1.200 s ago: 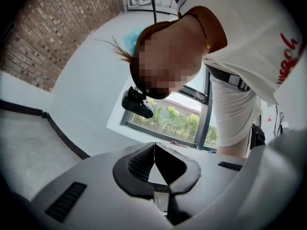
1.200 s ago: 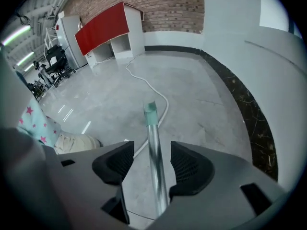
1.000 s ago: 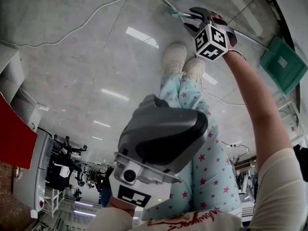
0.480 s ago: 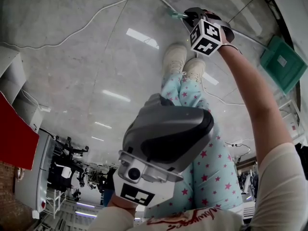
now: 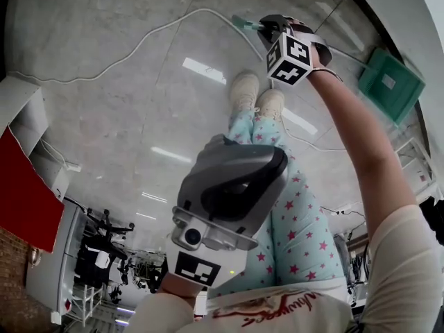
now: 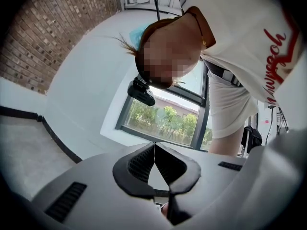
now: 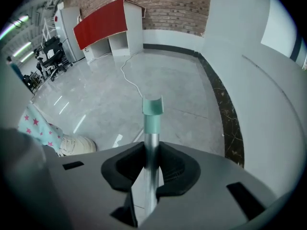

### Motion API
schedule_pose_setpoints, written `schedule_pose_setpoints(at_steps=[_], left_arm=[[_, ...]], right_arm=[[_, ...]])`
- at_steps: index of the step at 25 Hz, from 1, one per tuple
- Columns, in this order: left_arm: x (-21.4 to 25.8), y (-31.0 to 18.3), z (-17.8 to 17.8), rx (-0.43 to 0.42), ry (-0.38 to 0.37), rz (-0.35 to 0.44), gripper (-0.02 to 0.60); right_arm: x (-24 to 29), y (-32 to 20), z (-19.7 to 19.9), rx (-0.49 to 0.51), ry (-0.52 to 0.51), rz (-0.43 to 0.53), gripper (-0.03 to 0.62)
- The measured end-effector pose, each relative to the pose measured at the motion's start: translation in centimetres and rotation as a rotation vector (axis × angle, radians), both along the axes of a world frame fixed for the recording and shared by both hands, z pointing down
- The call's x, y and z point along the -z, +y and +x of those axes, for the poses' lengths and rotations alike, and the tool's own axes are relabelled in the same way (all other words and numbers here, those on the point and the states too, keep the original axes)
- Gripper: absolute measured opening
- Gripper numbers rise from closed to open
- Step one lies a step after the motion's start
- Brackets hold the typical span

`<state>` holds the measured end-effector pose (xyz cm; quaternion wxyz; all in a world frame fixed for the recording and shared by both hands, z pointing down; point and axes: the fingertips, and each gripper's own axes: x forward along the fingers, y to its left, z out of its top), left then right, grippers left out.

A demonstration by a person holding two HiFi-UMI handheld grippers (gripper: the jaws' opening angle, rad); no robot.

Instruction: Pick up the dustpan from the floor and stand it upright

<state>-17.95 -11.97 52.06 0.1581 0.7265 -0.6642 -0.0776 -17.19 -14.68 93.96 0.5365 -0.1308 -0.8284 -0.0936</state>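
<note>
The dustpan has a green pan (image 5: pixel 390 83) lying on the floor at the right and a metal handle with a teal cap (image 5: pixel 243 23). My right gripper (image 5: pixel 276 28) points steeply down and is shut on that handle; its jaws have just been closing, with the handle between them. In the right gripper view the pole runs up between the pads and ends in the teal cap (image 7: pixel 152 111), clear of the grey floor. My left gripper (image 5: pixel 236 186) hangs close under the head camera, over the person's starred trousers. Its pads (image 6: pixel 144 163) meet at the tips with nothing between them.
A white cable (image 5: pixel 139 44) snakes across the polished grey floor and passes near the handle. The person's pale shoes (image 5: pixel 257 96) stand just below the right gripper. A red-topped white cabinet (image 7: pixel 103 25) stands by the brick wall. A white wall with a dark skirting (image 7: pixel 225 114) runs along the right.
The right gripper's jaws have shut on the handle, and gripper and handle end have shifted left and up the picture. The left gripper has also moved slightly.
</note>
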Motion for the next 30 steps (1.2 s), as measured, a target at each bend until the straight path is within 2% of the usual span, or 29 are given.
schedule_pose_setpoints(at_steps=[4, 8, 14, 18, 24, 30], left_arm=[[3.1, -0.9, 1.0, -0.041, -0.011, 0.031, 0.02], [7.1, -1.7, 3.3, -0.105, -0.024, 0.054, 0.02], [11.3, -2.0, 5.9, -0.208, -0.101, 0.077, 0.02], [14.2, -1.8, 7.2, -0.24, -0.108, 0.082, 0.02], [17.3, -1.2, 9.4, -0.326, -0.164, 0.083, 0.02], [20.2, -0.8, 11.0, -0.37, -0.187, 0.084, 0.02]], right_arm=[[4.2, -2.4, -0.5, -0.051, -0.045, 0.026, 0.091], [11.0, -3.5, -1.1, -0.079, -0.149, 0.025, 0.091], [18.8, -4.1, -2.5, -0.098, -0.262, 0.037, 0.091], [23.9, -6.4, -2.7, -0.174, -0.325, 0.071, 0.091], [31.8, -10.8, -1.4, -0.295, -0.403, 0.138, 0.091], [36.5, -13.4, 2.3, -0.412, -0.44, 0.175, 0.091]])
